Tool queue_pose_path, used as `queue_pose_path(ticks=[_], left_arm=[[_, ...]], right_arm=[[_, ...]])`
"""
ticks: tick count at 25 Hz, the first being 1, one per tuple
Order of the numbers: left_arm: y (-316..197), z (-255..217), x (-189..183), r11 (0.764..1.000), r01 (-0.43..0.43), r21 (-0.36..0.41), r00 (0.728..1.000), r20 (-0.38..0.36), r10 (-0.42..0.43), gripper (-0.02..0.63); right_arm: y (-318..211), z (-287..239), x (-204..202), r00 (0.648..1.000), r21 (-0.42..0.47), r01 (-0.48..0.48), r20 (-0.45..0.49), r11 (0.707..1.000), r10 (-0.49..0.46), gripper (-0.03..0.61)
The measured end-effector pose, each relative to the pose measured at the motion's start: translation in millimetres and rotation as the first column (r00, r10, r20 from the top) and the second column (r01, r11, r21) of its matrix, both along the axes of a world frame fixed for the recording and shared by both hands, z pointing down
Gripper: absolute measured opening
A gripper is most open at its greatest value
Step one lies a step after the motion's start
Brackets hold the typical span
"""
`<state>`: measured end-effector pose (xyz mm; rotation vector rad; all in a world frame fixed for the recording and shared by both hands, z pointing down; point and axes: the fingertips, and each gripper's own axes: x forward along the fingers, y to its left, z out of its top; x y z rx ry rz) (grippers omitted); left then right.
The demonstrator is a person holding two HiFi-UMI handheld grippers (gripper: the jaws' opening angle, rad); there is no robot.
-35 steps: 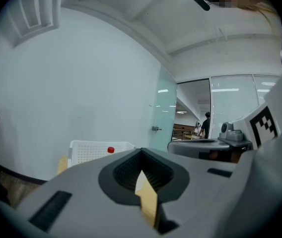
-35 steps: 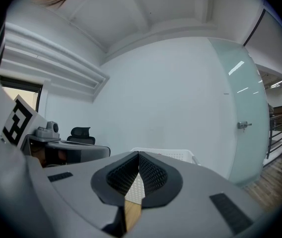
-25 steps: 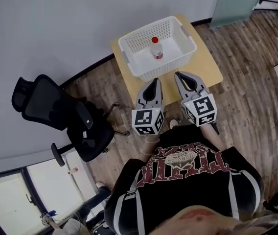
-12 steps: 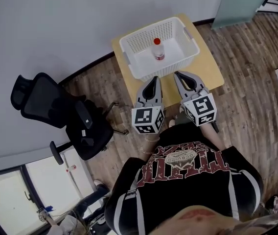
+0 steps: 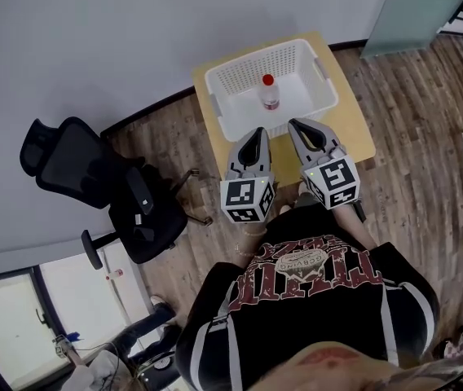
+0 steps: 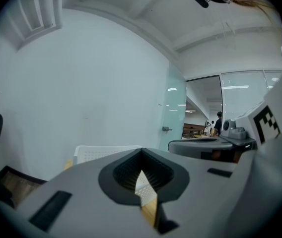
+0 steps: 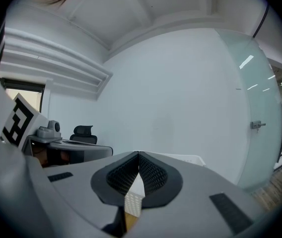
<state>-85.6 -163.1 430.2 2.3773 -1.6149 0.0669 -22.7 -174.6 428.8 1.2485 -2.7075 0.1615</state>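
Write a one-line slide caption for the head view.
Left gripper and right gripper, both shut and empty, point at a white basket holding an upright red-capped bottle on a wooden table.

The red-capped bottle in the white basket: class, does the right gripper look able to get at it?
Probably yes, from above: the bottle stands alone in the open-topped basket, beyond the right gripper. The basket's near wall blocks a level approach, and the jaws are shut.

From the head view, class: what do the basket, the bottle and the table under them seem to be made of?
Basket: probably white plastic; perforated moulded walls. Bottle: seemingly clear plastic, with a red cap. Table: pale wood or laminate; smooth tan top.
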Motion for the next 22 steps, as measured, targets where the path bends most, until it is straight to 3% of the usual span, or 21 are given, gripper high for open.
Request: queue_pose_path(ticks=[22], left_arm=[[-58.0, 9.0, -20.1, 0.991, 0.128, -0.043, 0.992, 0.020, -0.128, 0.048]], right_arm=[[-77.1, 17.3, -23.6, 0.991, -0.075, 0.125, -0.031, 0.989, -0.127, 0.017]])
